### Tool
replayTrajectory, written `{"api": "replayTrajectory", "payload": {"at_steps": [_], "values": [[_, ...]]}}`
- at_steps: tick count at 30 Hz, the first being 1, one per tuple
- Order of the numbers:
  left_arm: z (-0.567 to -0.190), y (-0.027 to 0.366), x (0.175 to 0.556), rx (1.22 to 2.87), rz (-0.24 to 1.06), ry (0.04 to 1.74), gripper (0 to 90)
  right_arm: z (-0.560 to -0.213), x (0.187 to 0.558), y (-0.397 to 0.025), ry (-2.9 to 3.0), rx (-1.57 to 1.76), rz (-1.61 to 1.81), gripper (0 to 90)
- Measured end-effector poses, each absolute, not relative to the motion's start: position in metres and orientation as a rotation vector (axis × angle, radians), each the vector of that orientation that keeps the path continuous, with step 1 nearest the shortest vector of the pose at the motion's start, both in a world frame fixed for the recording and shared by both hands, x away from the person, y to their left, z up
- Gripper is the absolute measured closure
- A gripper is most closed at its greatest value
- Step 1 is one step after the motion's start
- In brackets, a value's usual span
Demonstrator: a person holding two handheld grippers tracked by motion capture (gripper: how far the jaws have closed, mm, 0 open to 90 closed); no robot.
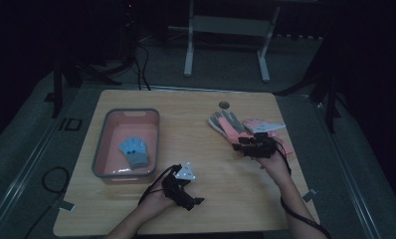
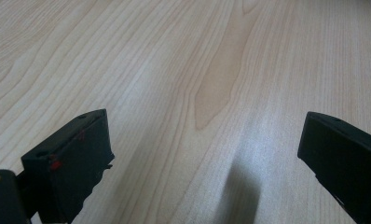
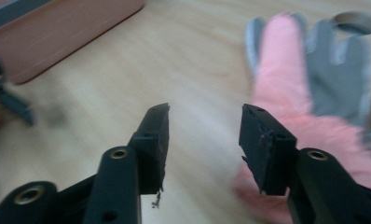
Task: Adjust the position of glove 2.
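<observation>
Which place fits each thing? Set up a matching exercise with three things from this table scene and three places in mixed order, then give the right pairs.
Things:
1. blue glove
2. pink and grey glove
3. left gripper

Places:
A. over bare wood at the table's near edge
B. inside the pink bin
C. on the tabletop just ahead of the right gripper

Pairs: 1-B, 2-C, 3-A

A pink and grey glove [image 1: 229, 127] lies flat on the table's [image 1: 206, 164] far right, fingers pointing to the far left, cuff toward the near right. Its back is pink and its fingers grey-edged. The right gripper view shows it blurred.
</observation>
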State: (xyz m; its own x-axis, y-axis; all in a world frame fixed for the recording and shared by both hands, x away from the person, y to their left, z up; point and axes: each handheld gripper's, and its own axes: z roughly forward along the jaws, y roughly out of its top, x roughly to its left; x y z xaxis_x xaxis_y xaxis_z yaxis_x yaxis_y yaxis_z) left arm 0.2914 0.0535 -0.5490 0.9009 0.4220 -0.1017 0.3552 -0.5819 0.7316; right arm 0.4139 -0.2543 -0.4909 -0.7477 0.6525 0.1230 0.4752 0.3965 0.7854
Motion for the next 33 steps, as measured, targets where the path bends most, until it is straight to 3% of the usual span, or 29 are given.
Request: {"api": "replayTrajectory", "payload": {"at_steps": [6, 23, 26, 27, 29, 33], "values": [[-0.553, 0.054, 0.289, 2.246, 0.085, 0.544, 2.9, -0.491, 0.454, -0.26, 2.424, 1.096, 1.167, 62.5], [-0.555, 0.055, 0.289, 2.251, 0.071, 0.535, 3.0, -0.52, 0.509, -0.245, 2.562, 1.165, 0.877, 63.4], [-0.555, 0.055, 0.289, 2.252, 0.071, 0.533, 3.0, -0.522, 0.511, -0.248, 2.573, 1.202, 0.904, 67.9], [-0.555, 0.055, 0.289, 2.256, 0.072, 0.529, 2.9, -0.522, 0.509, -0.248, 2.577, 1.194, 0.904, 76.4], [-0.555, 0.055, 0.289, 2.254, 0.074, 0.531, 3.0, -0.522, 0.506, -0.245, 2.58, 1.172, 0.884, 84.5], [-0.554, 0.055, 0.289, 2.25, 0.071, 0.533, 3.0, -0.517, 0.5, -0.24, 2.561, 1.219, 0.927, 87.7]]}}
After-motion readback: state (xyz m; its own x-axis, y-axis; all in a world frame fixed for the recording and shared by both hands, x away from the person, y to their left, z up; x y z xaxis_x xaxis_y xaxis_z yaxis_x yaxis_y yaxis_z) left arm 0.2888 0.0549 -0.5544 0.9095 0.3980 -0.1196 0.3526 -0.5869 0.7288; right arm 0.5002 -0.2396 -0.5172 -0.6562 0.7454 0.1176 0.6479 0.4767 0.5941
